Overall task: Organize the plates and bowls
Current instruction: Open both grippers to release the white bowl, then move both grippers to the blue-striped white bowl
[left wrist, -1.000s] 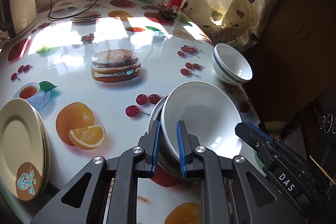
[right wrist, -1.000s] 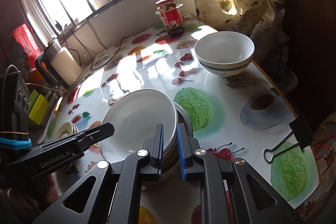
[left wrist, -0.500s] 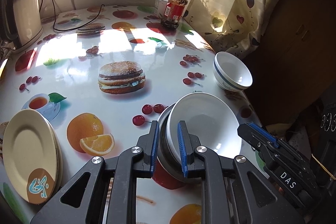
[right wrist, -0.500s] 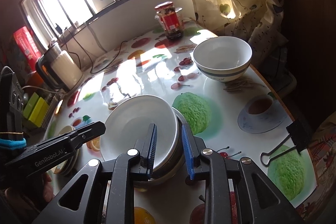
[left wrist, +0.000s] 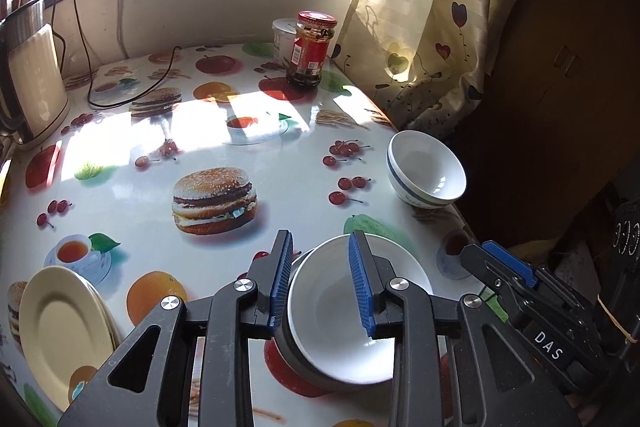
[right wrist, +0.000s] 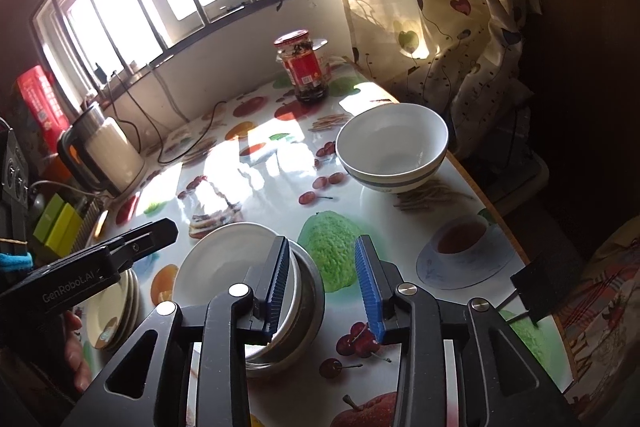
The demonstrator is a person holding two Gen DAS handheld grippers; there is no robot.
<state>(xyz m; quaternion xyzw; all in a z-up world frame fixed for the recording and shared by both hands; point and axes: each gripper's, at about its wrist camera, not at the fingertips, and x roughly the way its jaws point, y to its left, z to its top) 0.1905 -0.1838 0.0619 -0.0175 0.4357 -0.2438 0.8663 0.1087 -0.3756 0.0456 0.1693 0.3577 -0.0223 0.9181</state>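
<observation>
Both grippers, left gripper (left wrist: 320,287) and right gripper (right wrist: 322,287), have just been opening, releasing the shallow white ceramic bowl (left wrist: 340,311) nested in the grey metal bowl (right wrist: 308,291) near the bench's (left wrist: 280,163) front edge; the blue-banded white bowl (right wrist: 392,147) at the right edge lies nearer the right fingers.

Both grippers, left gripper (left wrist: 320,285) & right gripper (right wrist: 322,285), which a sec ago pinched opposite rims of the white bowl (left wrist: 340,311) nested in the metal bowl (right wrist: 308,291), have just been opening and now stand off it, pulled back a bit.
</observation>
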